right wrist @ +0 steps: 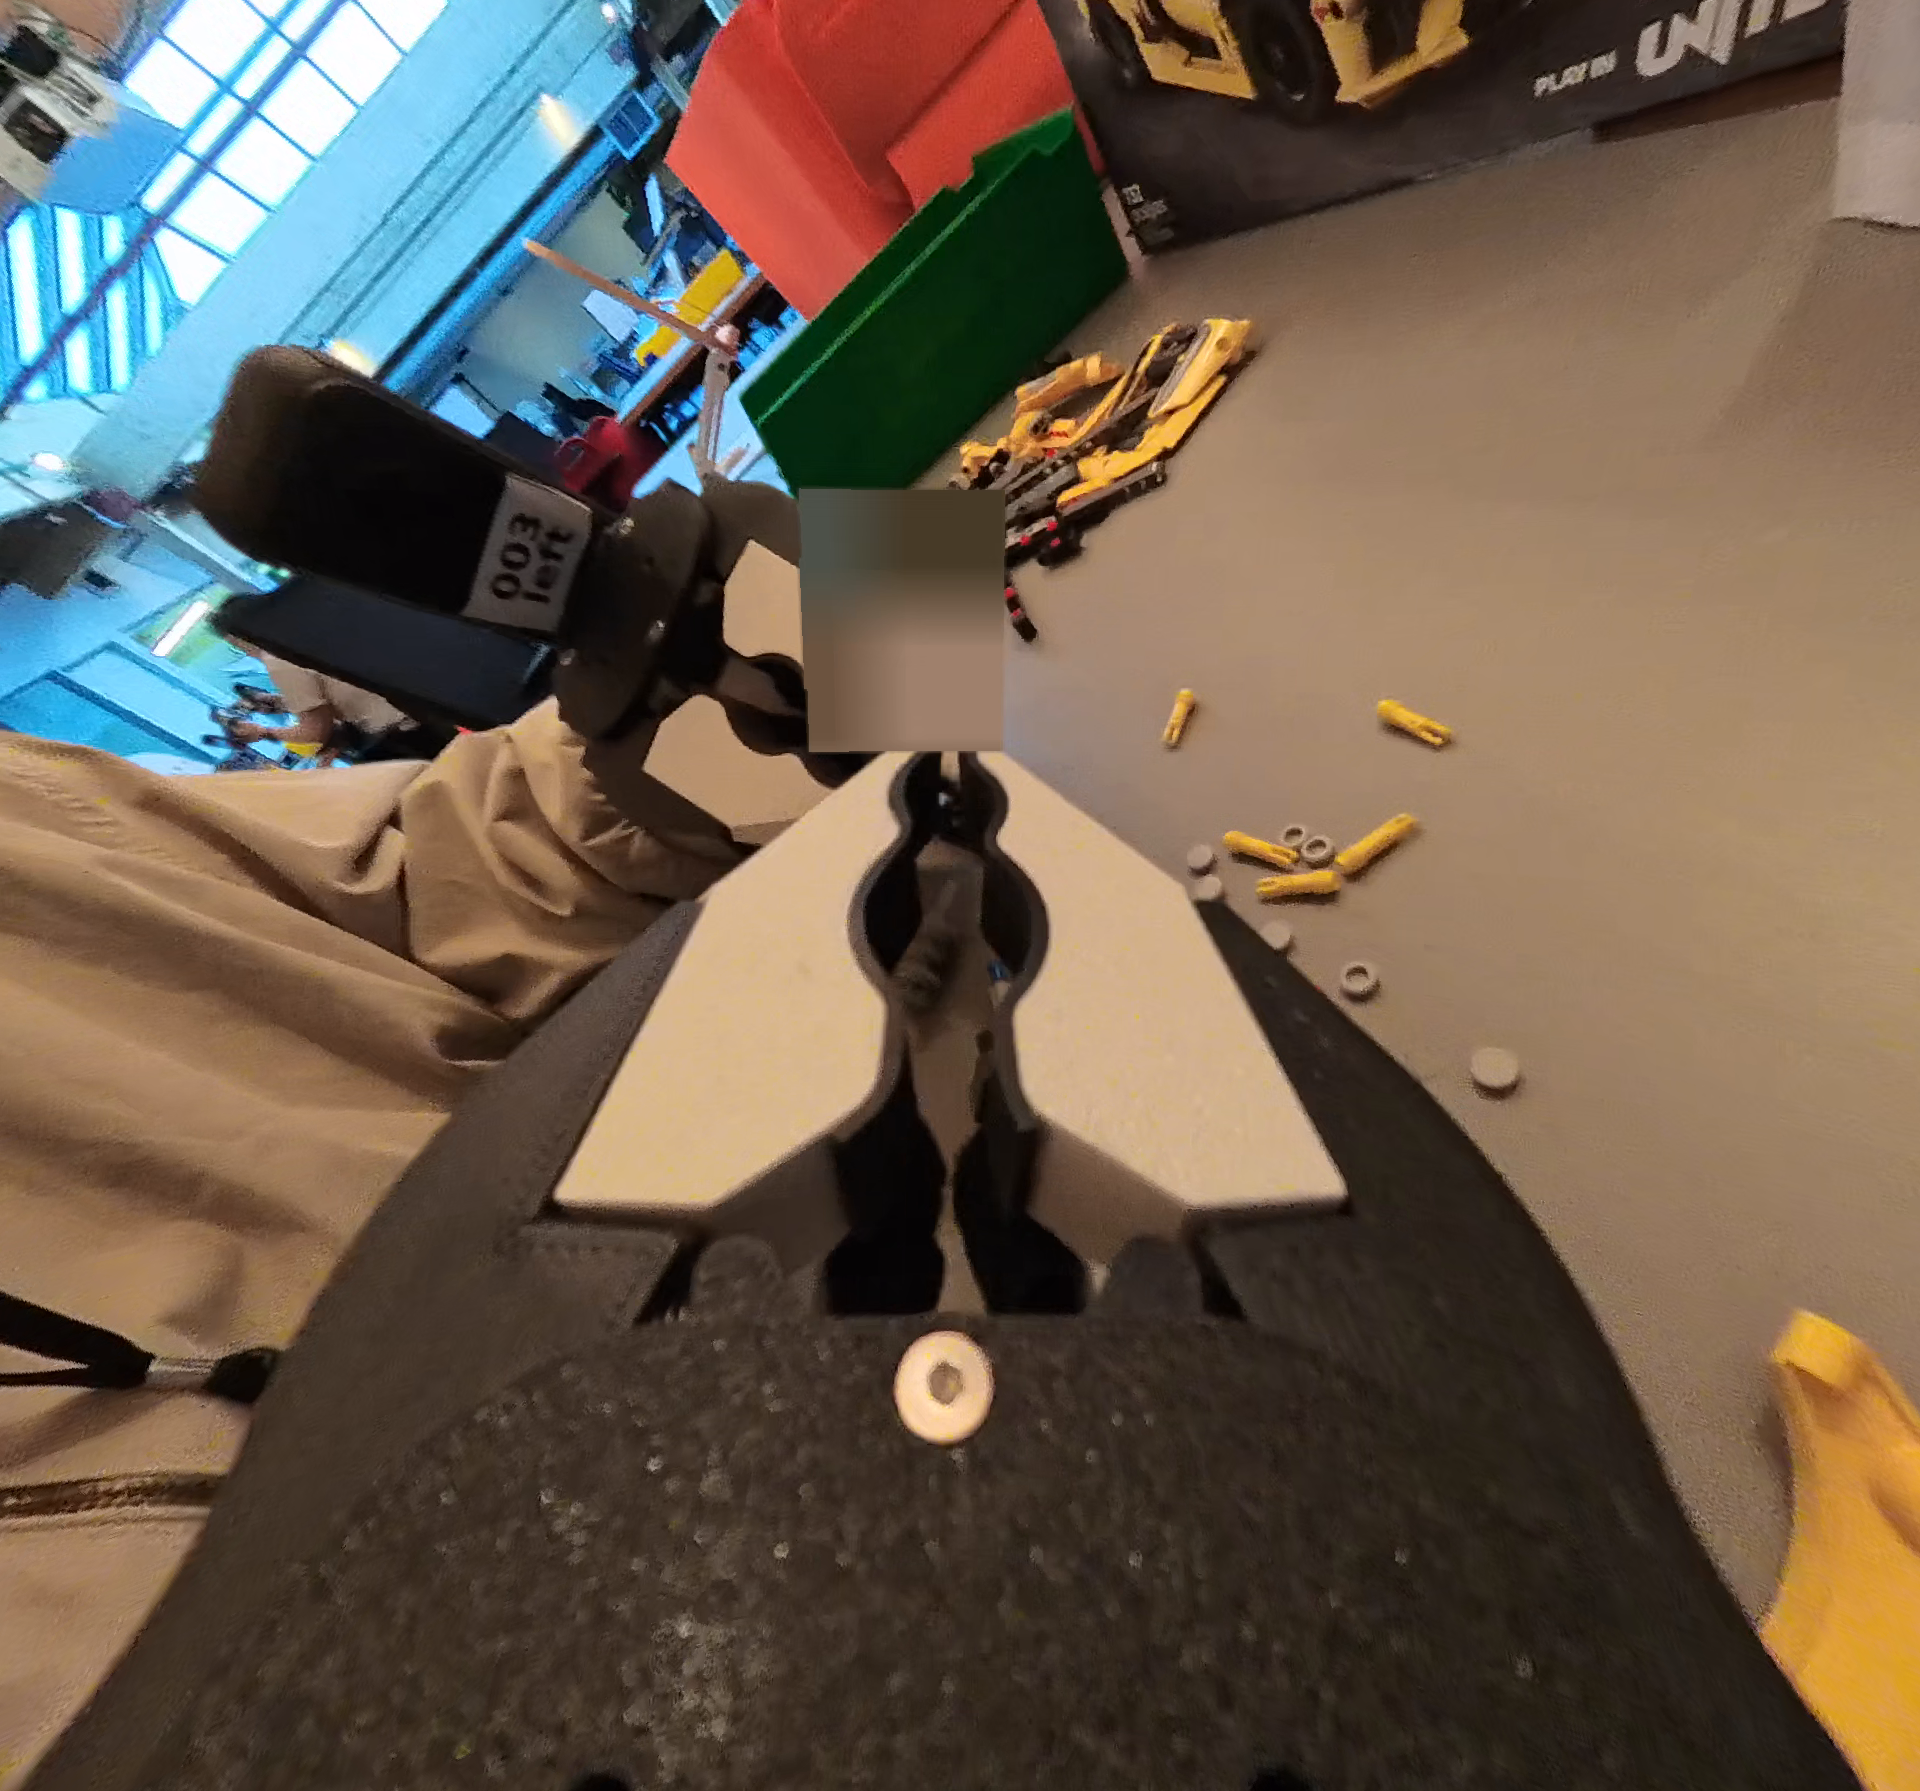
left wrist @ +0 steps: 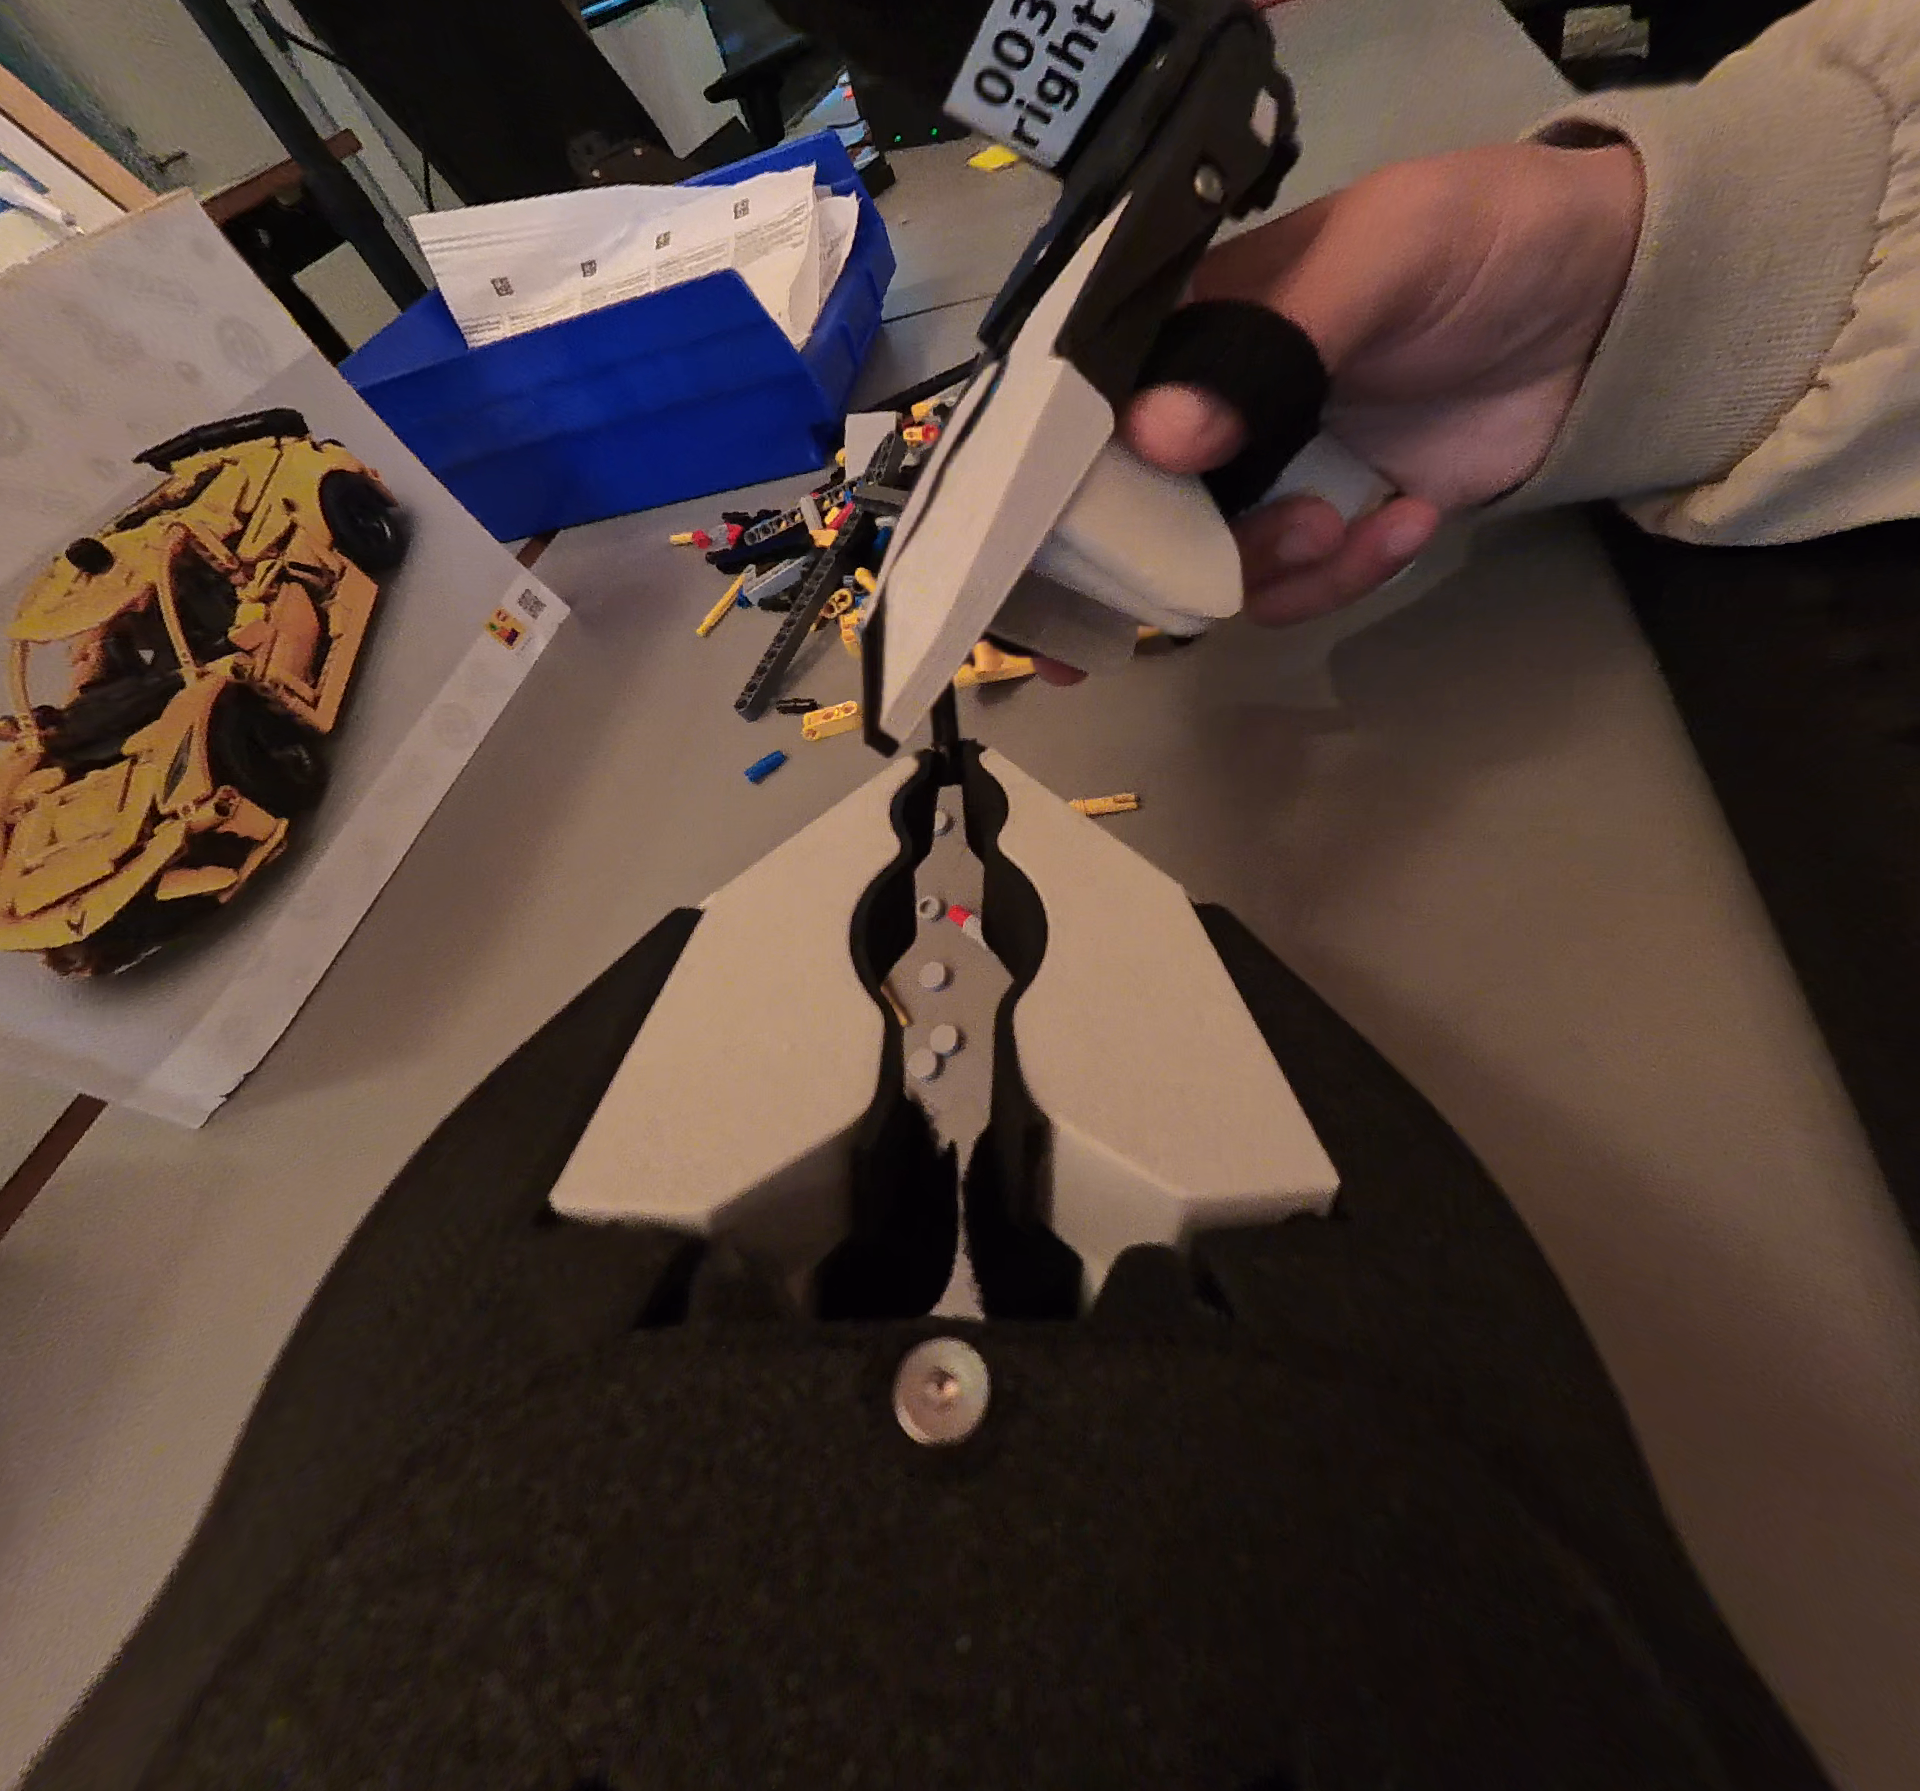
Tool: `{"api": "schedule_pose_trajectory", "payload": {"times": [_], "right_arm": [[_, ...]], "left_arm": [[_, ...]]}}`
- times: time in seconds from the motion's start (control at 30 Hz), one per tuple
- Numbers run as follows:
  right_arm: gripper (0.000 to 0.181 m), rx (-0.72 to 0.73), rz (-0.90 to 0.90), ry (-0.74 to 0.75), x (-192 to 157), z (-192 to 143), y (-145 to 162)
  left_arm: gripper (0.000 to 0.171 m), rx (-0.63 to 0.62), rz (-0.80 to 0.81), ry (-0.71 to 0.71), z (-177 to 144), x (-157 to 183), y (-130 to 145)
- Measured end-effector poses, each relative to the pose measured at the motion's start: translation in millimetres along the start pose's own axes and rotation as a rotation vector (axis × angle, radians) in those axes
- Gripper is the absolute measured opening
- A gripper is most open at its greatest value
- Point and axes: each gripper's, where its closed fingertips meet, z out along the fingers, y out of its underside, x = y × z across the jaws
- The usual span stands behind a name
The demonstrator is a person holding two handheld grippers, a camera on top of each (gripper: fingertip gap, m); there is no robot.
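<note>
Grey table [left wrist: 1299, 962] under both grippers, tips meeting above it. Left gripper [left wrist: 945, 770] level, pointing forward, fingers pressed together on a thin black piece [left wrist: 945, 725] at the very tip. Right gripper [right wrist: 948, 767] coming down steeply from upper right in the left view, held by a hand [left wrist: 1455, 370] in a cream sleeve [left wrist: 1787, 266], black strap over one finger; fingers pressed together at the same black piece, contact partly hidden by a blur patch. Piece's exact shape: cannot tell.

Counts, right view: five yellow pins [right wrist: 1299, 884] and about six grey round studs [right wrist: 1494, 1069] loose on table; one partly built yellow car [right wrist: 1112, 422]; one green bin [right wrist: 956, 318]; one red bin [right wrist: 873, 79]; one car box [right wrist: 1455, 27]. Left view: one blue bin [left wrist: 623, 391] holding white papers [left wrist: 644, 255], one booklet [left wrist: 208, 650] showing a yellow car, one heap of mixed parts [left wrist: 821, 546].
</note>
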Motion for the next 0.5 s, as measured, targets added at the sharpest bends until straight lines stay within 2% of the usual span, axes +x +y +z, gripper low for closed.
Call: {"api": "schedule_pose_trajectory", "payload": {"times": [0.07, 0.13, 0.17, 0.2, 0.37, 0.5], "right_arm": [[0.002, -0.075, -0.007, 0.039, 7, -2, 11], [0.002, -0.061, -0.010, 0.064, 12, -6, 10], [0.015, -0.057, -0.005, 0.070, 14, -8, 9], [0.021, -0.057, -0.001, 0.065, 14, -10, 8], [0.003, -0.067, -0.019, 0.049, 12, -10, 11], [0.003, -0.096, -0.032, 0.078, 17, -12, 14]], "left_arm": [[0.004, -0.048, -0.034, 0.027, 4, 4, 7], [0.004, -0.031, -0.053, 0.022, 6, 4, 5], [0.004, -0.033, -0.029, 0.015, 6, 4, 5], [0.004, -0.048, -0.009, -0.001, 5, 2, 7], [0.004, -0.047, -0.053, -0.002, 4, -3, 9], [0.004, -0.074, -0.076, -0.008, 6, -2, 12]]}}
